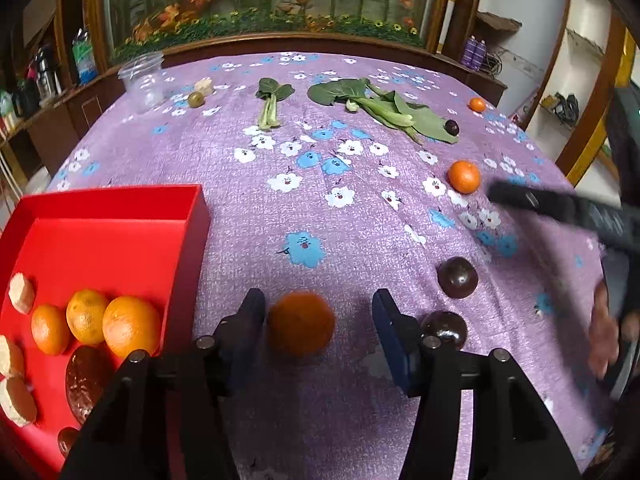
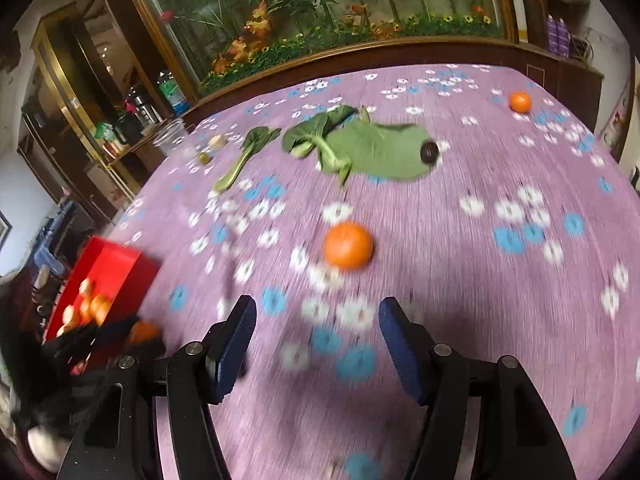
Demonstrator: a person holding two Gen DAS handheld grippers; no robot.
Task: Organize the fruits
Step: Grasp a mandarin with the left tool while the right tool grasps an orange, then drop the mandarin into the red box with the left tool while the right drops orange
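Between the spread fingers of the left gripper (image 1: 318, 328), low in the centre of the left wrist view, sits a blurred orange (image 1: 301, 323); it touches or nearly touches the left pad, while the right pad stands clear of it, so the jaws are released rather than clamped. At the lower left of that frame the red tray (image 1: 120, 216) holds three more oranges, pale cut pieces and dark fruits. Two dark plums (image 1: 457, 278) lie on the purple floral tablecloth (image 1: 320, 216) just right of the gripper.

From the right edge of that view, the right gripper (image 2: 318, 340) reaches in as a dark, blurred bar, pointing toward a mandarin (image 1: 464, 176). In its own view its fingers are parted with only cloth between them, and that mandarin (image 2: 348, 245) lies ahead, above them in the frame. Bok choy leaves (image 2: 376, 148) lie farther up.
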